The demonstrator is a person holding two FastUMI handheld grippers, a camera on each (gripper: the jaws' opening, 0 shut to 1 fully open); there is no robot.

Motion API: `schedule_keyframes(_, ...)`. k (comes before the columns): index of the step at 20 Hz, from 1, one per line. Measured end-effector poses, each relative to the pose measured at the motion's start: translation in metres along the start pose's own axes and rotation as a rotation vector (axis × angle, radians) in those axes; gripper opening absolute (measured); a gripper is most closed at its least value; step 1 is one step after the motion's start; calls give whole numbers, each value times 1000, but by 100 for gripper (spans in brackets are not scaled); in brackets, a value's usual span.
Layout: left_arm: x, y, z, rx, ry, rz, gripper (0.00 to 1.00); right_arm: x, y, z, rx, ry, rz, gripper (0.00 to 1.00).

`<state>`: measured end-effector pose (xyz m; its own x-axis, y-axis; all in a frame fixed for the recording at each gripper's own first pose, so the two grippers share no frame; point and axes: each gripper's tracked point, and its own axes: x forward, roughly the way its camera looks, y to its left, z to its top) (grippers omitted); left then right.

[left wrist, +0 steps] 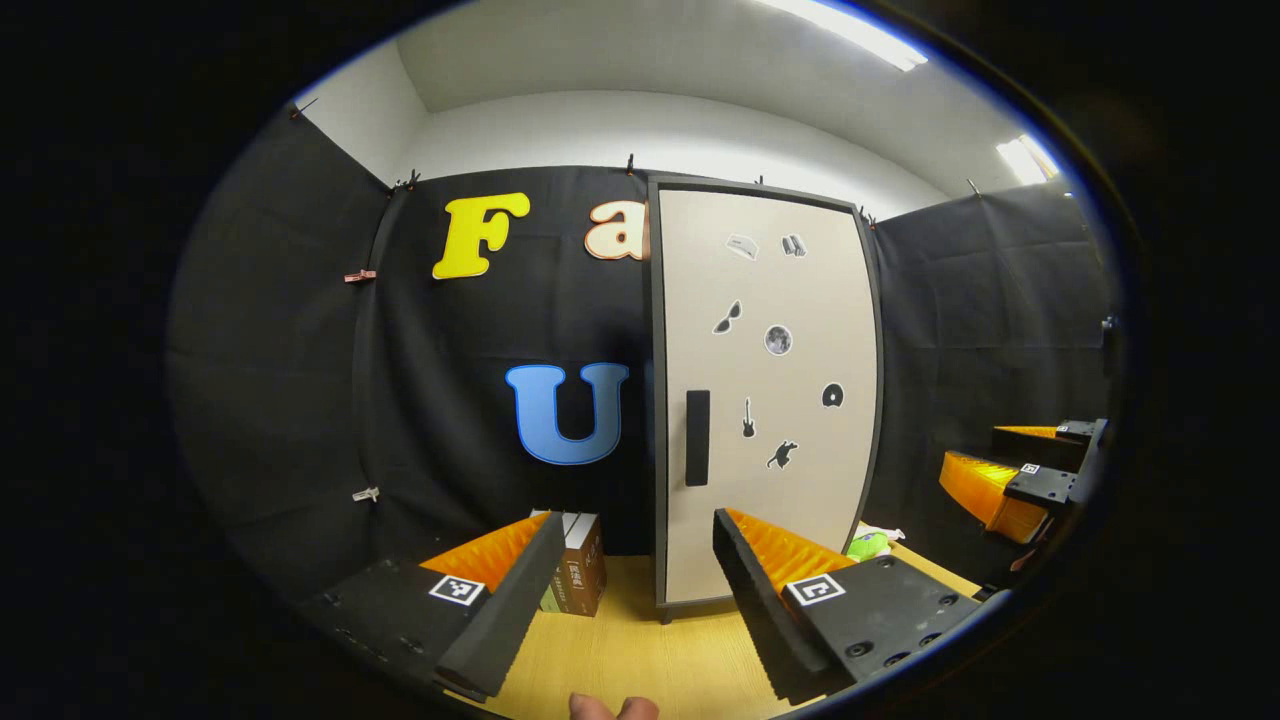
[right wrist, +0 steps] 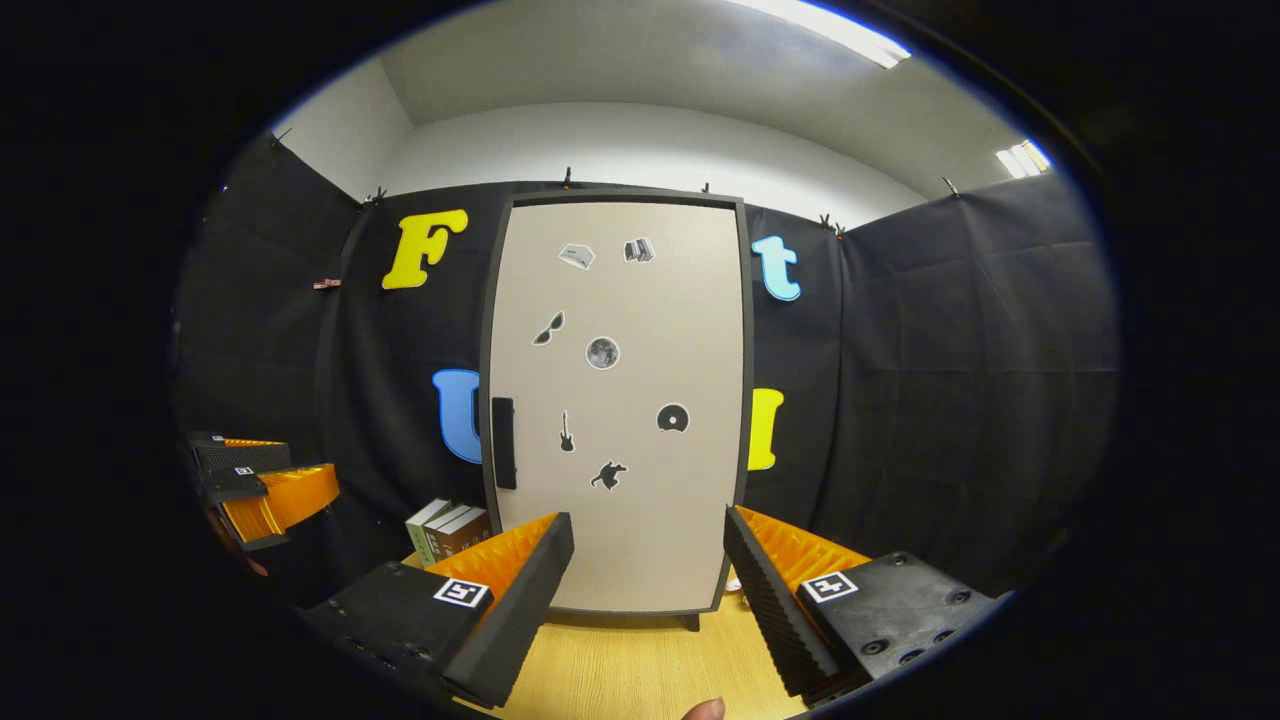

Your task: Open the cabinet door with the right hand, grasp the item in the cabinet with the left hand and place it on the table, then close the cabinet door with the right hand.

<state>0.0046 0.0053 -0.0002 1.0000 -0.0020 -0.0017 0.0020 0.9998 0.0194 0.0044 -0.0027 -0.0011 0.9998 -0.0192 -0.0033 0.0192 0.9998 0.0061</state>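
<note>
Right claw (right wrist: 648, 590) spread, empty, held above the surface (right wrist: 620, 660) and facing the cabinet door (right wrist: 620, 400), which is closed. The handle (right wrist: 503, 442), a vertical bar on the door's left edge, lies up and left of the claw's centreline. Left claw (left wrist: 630, 600) also spread, empty; in its view the handle (left wrist: 697, 437) sits nearly dead ahead. Item inside the cabinet is hidden. Judgement: right claw must shift left, fingers straddling the upright bar.
</note>
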Motion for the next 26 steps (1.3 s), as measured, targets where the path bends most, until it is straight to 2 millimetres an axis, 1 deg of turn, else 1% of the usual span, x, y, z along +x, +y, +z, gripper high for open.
schedule_keyframes(4,0,6,-1,-6,-3,-4,94,5,10,0,1,1,14,97)
schedule_keyframes(6,-1,13,-2,-16,-5,4,94,12,24,1,14,4,40,97)
schedule_keyframes(9,-2,22,-7,-38,0,5,94,31,48,3,12,-2,76,97)
schedule_keyframes(13,-4,44,-12,-12,4,33,94,67,90,3,25,-13,121,97)
schedule_keyframes(16,-4,56,-18,-7,14,45,94,96,124,-4,29,-15,153,97)
schedule_keyframes(19,-4,67,-27,-13,25,51,94,127,148,-8,50,-16,164,97)
schedule_keyframes(20,-5,71,-29,-12,27,55,94,138,154,-9,64,-15,162,97)
schedule_keyframes(22,-4,75,-33,-13,30,56,94,160,159,-11,80,-20,146,97)
schedule_keyframes(26,-3,80,-41,-47,40,53,94,202,175,-25,83,-8,139,97)
